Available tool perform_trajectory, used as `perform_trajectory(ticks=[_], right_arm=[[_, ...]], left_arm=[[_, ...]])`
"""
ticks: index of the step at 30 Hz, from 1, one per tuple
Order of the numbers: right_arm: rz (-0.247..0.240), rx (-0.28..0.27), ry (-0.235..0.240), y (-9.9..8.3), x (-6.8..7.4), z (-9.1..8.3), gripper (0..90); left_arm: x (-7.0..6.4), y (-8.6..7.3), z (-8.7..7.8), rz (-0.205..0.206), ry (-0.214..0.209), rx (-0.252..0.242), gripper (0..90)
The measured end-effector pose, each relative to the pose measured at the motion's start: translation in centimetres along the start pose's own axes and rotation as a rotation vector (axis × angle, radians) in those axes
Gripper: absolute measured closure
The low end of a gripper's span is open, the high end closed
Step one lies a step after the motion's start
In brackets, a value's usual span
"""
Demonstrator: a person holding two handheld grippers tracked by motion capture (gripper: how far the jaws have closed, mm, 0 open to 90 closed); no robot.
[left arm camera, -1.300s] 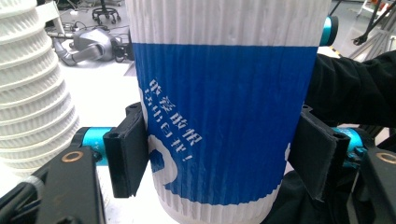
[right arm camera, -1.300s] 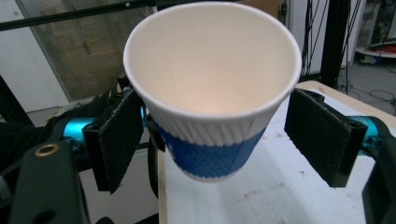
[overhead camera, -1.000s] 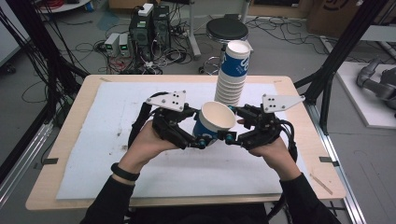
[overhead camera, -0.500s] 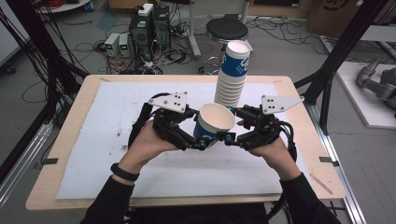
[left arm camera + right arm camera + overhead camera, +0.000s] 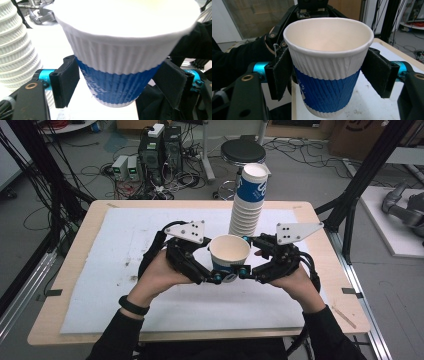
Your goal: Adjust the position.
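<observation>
Single cup (image 5: 229,252), white ribbed top and blue band below, held upright and lifted off the desk (image 5: 75,285), mouth open to the ceiling. It sits between the two tongs, which meet it from opposite sides.

Left tongs (image 5: 216,278): pads on either side of the cup's blue band. In the left gripper view the near pad (image 5: 65,83) touches the cup (image 5: 120,72) wall at its left; the far pad (image 5: 172,83) sits just beside the wall at the right, contact there hard to judge. Jaws spread about a cup's width, seemingly pinching the cup.

Right tongs (image 5: 243,271): same arrangement from the other side. In the right gripper view the left pad (image 5: 280,72) presses against the cup (image 5: 328,75) wall; the right pad (image 5: 378,75) lies against or just off the wall near the blue band's upper edge. Jaws spread to cup width, apparently pinching the cup too. The left tongs and the person's sleeve show beyond the cup in this view.

Stack of cups (image 5: 248,202): stands on the desk just beyond the tongs, slightly toward the right tongs' side, leaning a little. Its top cup shows a blue band; the lower ones show white ribbed rims only. In the left gripper view the stack (image 5: 17,45) stands to the left of the held cup, apart from it.

White sheet (image 5: 125,240) covers most of the desk under both tongs, with dark smudges off the left tongs' outer side.
</observation>
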State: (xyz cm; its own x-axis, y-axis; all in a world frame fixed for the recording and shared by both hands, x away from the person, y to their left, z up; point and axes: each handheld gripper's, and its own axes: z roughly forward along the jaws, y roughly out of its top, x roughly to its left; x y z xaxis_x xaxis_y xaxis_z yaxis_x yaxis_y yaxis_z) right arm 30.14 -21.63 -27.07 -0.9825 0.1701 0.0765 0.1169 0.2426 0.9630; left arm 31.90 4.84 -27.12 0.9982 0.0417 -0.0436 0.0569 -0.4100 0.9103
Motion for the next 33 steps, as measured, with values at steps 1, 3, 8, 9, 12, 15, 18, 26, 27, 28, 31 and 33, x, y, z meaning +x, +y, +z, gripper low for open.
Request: perform_trajectory(ticks=[1,3,8,9,12,15,18,26,27,28,31,33], right_arm=[[0.002,0.005,-0.001,-0.01,0.04,0.02,26.8],[-0.001,0.002,0.001,-0.08,-0.02,0.21,26.8],[0.008,0.0,0.004,-0.37,0.0,0.63,27.1],[0.009,-0.005,0.004,-0.38,0.01,0.64,27.3],[0.009,-0.018,-0.001,-0.36,-0.03,0.55,27.5],[0.014,-0.026,0.006,-0.4,-0.03,0.53,27.2],[0.017,-0.04,0.005,-0.43,-0.01,0.51,25.5],[0.042,-0.095,0.011,-0.25,0.21,0.44,19.7],[0.043,-0.094,0.012,-0.24,0.2,0.45,19.7],[0.042,-0.091,0.012,-0.25,0.16,0.47,19.7],[0.05,-0.084,0.019,-0.28,0.15,0.61,19.3],[0.057,-0.082,0.02,-0.28,0.13,0.74,19.3]], left_arm=[[0.04,0.0,0.13,-0.004,-0.006,0.004,22.8],[0.0,0.0,0.33,-0.006,-0.006,0.001,23.2],[0.16,-0.12,0.5,-0.013,-0.019,0.003,25.4],[0.15,-0.15,0.49,-0.019,-0.02,-0.006,25.6],[0.27,-0.19,0.36,-0.022,-0.028,-0.024,26.5],[0.23,-0.18,0.34,-0.022,-0.027,-0.025,26.9],[0.19,-0.14,0.34,-0.023,-0.03,-0.051,26.8],[0.11,-0.12,0.57,-0.019,-0.033,-0.06,26.7],[0.1,-0.11,0.62,-0.02,-0.034,-0.058,26.6],[0.11,-0.1,0.67,-0.019,-0.037,-0.057,26.7],[0.05,-0.1,0.84,-0.021,-0.036,-0.05,26.7],[0.02,-0.1,0.96,-0.021,-0.037,-0.049,26.7]])
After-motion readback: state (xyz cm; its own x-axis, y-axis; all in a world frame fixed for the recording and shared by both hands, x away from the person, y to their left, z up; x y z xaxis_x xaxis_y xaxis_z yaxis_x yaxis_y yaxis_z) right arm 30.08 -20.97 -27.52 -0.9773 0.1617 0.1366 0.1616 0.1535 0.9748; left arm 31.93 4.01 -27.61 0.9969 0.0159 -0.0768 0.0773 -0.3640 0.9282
